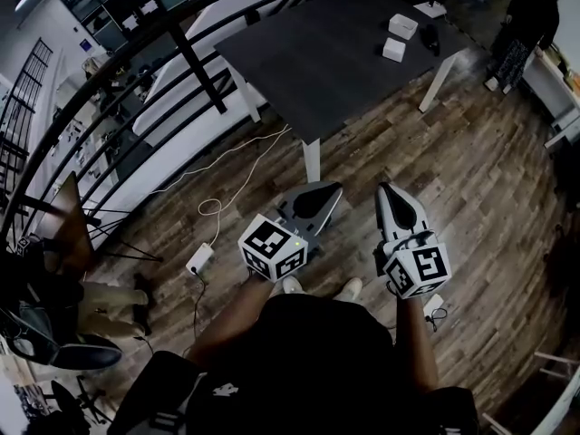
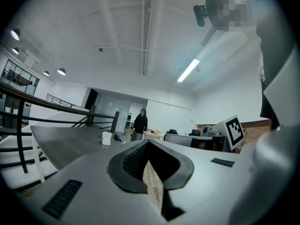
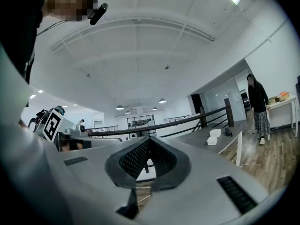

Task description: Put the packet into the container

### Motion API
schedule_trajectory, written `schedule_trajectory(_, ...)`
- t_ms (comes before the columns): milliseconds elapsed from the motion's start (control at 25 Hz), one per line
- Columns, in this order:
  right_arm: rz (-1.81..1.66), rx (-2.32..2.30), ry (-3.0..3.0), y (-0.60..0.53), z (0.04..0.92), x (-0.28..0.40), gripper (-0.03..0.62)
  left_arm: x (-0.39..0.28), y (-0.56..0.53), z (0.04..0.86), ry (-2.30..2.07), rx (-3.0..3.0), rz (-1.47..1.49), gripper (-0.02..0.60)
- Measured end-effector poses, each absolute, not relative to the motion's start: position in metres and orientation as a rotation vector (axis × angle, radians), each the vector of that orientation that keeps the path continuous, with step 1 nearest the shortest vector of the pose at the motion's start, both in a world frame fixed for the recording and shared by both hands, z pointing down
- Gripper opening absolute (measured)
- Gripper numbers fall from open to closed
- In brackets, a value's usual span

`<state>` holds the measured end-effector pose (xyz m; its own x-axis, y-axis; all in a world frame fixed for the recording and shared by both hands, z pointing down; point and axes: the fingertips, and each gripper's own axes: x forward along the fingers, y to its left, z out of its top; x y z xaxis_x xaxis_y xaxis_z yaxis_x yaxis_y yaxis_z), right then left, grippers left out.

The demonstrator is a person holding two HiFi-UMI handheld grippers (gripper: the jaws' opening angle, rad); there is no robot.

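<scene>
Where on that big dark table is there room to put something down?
Most of the dark table is bare: the whole stretch from the railing side across to the two white boxes. The far right end is crowded, with the boxes, a small dark thing and a paper together.

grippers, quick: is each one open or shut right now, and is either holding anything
Left gripper: shut, holding nothing.
Right gripper: shut, holding nothing.
</scene>
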<state>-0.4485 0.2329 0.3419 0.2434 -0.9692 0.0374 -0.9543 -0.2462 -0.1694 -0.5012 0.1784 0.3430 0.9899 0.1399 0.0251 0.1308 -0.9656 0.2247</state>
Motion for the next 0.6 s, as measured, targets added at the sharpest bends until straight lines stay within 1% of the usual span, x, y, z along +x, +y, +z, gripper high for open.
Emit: schedule_trajectory(600, -0.223, -2.393, 1.840, 0.2423, 0.3496, -0.4445, 0.003, -0.4975, 0.1828, 0.3489, 0.182, 2.882, 0.074, 0.005)
